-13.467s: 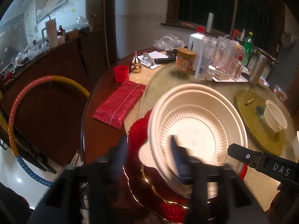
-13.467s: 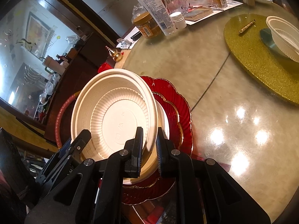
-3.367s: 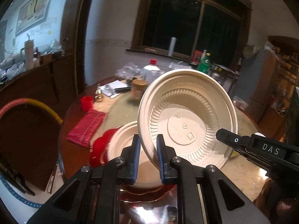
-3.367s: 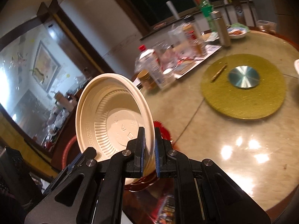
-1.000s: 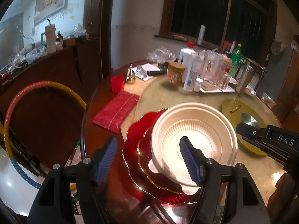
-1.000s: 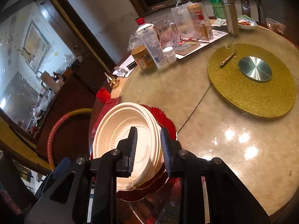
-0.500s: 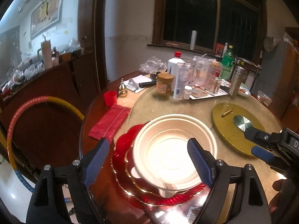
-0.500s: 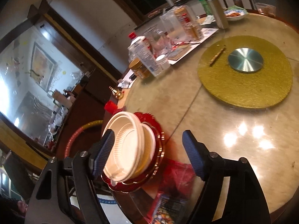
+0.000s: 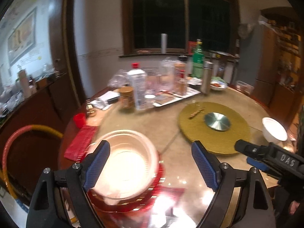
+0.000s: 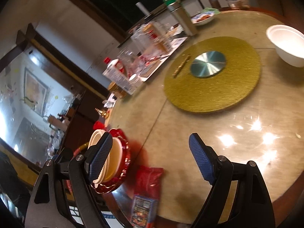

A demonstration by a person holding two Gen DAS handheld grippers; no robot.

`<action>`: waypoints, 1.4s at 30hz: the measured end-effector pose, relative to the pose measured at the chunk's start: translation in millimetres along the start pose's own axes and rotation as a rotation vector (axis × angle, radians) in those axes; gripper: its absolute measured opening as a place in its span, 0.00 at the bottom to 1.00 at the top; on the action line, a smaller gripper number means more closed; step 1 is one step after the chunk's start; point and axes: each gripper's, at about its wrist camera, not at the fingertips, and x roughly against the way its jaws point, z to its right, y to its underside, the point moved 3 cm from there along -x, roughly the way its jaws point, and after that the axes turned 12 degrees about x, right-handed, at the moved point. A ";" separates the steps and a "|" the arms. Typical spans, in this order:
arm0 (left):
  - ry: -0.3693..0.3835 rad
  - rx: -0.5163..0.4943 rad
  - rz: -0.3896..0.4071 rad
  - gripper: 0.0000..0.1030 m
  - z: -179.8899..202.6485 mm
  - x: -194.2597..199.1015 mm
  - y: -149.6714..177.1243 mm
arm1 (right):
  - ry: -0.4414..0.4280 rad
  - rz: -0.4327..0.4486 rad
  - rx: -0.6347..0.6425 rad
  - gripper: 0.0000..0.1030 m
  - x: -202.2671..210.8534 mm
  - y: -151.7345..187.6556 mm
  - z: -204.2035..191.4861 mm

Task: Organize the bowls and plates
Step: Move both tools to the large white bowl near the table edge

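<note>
A stack of cream ribbed bowls (image 9: pixel 127 163) rests on a red scalloped plate (image 9: pixel 158 178) at the table's near left edge. My left gripper (image 9: pixel 150 167) is open above and just behind it; the left pad overlaps the stack's rim in the picture, and nothing is held. In the right wrist view the same bowls (image 10: pixel 116 157) and red plate (image 10: pixel 124 148) lie at the lower left, behind the left pad of my open right gripper (image 10: pixel 151 158). A white bowl (image 10: pixel 286 43) stands alone at the far right of the table (image 9: pixel 274 129). The right gripper (image 9: pixel 245 153) shows at the right edge of the left wrist view.
A round gold mat (image 10: pixel 212 79) with a metal disc (image 10: pixel 208 63) lies mid-table. Bottles, jars and a tray (image 9: pixel 161 87) crowd the far side. A red packet (image 10: pixel 148 182) lies at the near edge, and a red cloth (image 9: pixel 80 142) and red cup (image 9: pixel 79 119) at the left.
Both grippers opened wide, the right letting go of the cream bowl's rim. Both drew back from the stack and swung right, and the white bowl came into view.
</note>
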 end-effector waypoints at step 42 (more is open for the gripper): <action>0.485 -0.064 -0.537 0.85 321.6 -146.0 56.0 | 0.216 0.181 -0.586 0.81 137.7 -68.9 304.9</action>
